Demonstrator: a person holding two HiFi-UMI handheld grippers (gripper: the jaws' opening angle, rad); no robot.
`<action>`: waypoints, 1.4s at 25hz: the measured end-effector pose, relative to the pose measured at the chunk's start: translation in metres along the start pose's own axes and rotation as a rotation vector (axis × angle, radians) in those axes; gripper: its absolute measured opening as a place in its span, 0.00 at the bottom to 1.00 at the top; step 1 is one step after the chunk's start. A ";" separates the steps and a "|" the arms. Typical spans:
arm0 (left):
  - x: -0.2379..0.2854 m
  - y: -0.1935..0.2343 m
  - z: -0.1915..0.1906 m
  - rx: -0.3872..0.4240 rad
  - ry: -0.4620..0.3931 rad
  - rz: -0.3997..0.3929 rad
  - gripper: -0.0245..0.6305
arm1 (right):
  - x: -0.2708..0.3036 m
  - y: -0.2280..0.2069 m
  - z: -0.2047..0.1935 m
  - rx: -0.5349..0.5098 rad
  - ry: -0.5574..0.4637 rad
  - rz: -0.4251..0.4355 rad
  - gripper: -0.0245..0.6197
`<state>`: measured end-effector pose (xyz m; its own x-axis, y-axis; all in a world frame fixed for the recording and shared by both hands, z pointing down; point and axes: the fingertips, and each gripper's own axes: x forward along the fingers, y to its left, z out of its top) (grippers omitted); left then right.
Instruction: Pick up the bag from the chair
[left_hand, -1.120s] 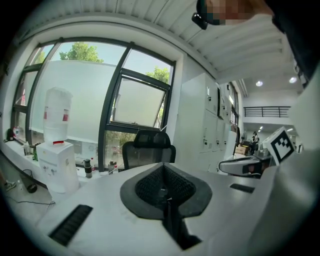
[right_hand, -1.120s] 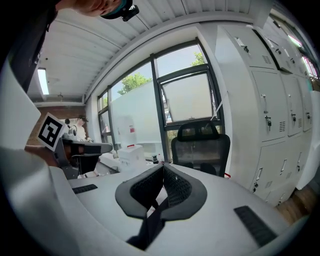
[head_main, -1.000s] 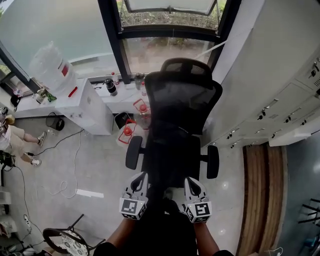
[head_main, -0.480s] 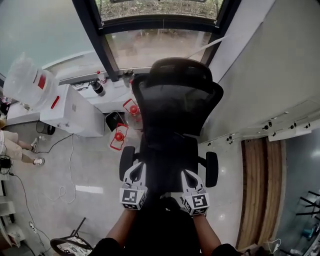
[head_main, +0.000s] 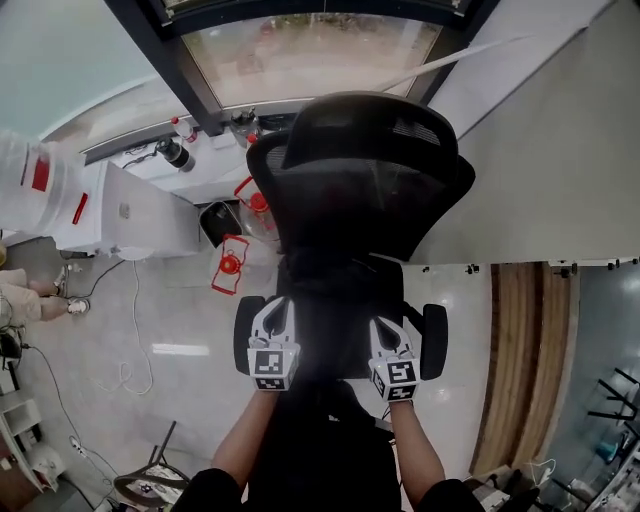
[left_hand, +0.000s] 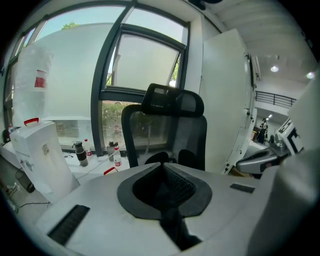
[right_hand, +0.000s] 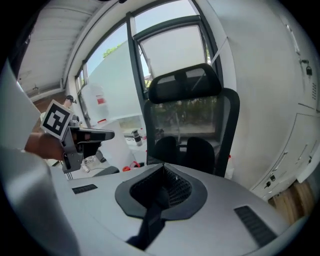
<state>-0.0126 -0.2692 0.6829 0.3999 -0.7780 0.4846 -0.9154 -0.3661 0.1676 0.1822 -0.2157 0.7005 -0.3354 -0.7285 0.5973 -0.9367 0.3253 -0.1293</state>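
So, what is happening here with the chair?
A person holds the left gripper and right gripper side by side at the front of a black office chair. Both are shut, each apparently on a dark strap. What hangs from the straps is lost against the black seat.

One chair (head_main: 360, 190) is counted, with two armrests: a left armrest (head_main: 243, 340) and a right armrest (head_main: 432, 342). Two grippers are seen, the left gripper (head_main: 277, 306) and the right gripper (head_main: 382, 324). Two marker cubes are counted, a left cube (head_main: 272, 367) and a right cube (head_main: 396, 378). Two red-capped jugs are counted: a near jug (head_main: 229, 266) and a far jug (head_main: 254, 199). One water bottle (head_main: 25, 195) and one dispenser (head_main: 130, 215) are seen. Four small bottles are counted on the ledge (left_hand: 97, 165): one flask (left_hand: 77, 151), one dark-capped bottle (left_hand: 111, 150), a short red-capped bottle (left_hand: 86, 146) and a taller red-capped bottle (left_hand: 117, 157). One bystander (head_main: 18, 298) is seen (legs only).
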 end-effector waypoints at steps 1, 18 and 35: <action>0.011 0.003 -0.008 0.000 0.020 0.001 0.04 | 0.010 -0.005 -0.008 0.008 0.018 -0.004 0.04; 0.162 0.053 -0.154 0.035 0.373 -0.052 0.27 | 0.144 -0.088 -0.142 0.249 0.291 -0.095 0.33; 0.200 0.062 -0.190 -0.024 0.474 -0.030 0.38 | 0.190 -0.099 -0.196 0.319 0.353 0.004 0.40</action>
<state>0.0016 -0.3503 0.9536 0.3659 -0.4460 0.8168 -0.9066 -0.3690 0.2047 0.2310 -0.2682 0.9817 -0.3368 -0.4603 0.8214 -0.9378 0.0859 -0.3364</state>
